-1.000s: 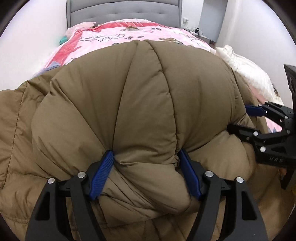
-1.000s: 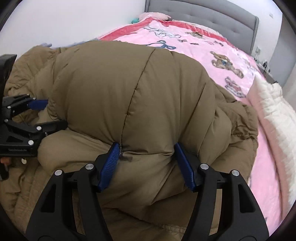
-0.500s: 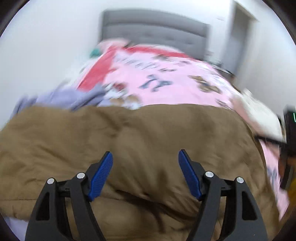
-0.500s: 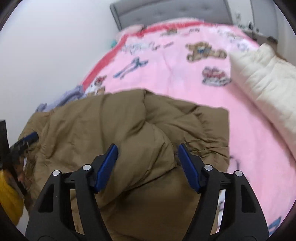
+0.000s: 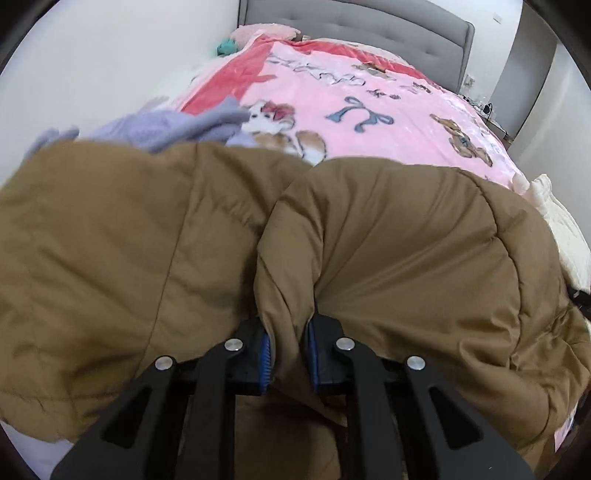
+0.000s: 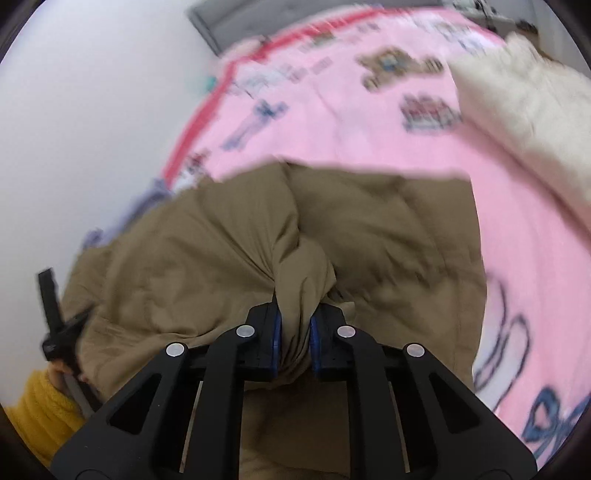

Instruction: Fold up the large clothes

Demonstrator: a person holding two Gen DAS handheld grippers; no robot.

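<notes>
A large brown padded coat (image 5: 388,240) lies bunched on the near end of the bed. My left gripper (image 5: 287,347) is shut on a thick fold of the coat. In the right wrist view the same coat (image 6: 207,251) fills the middle, and my right gripper (image 6: 294,338) is shut on a twisted bunch of its fabric. The left gripper's black frame (image 6: 55,317) shows at the left edge of the right wrist view, by a yellow sleeve (image 6: 40,417). The right wrist view is blurred.
The bed has a pink cartoon-print blanket (image 5: 369,99) and a grey padded headboard (image 5: 362,26). A lilac fleece garment (image 5: 166,123) lies by the left wall beyond the coat. A cream fluffy blanket (image 6: 524,96) lies along the right side.
Both grippers let go of the puffed coat bulge, which dropped flat, then each closed on a narrow fold of the coat nearer the bed's end.
</notes>
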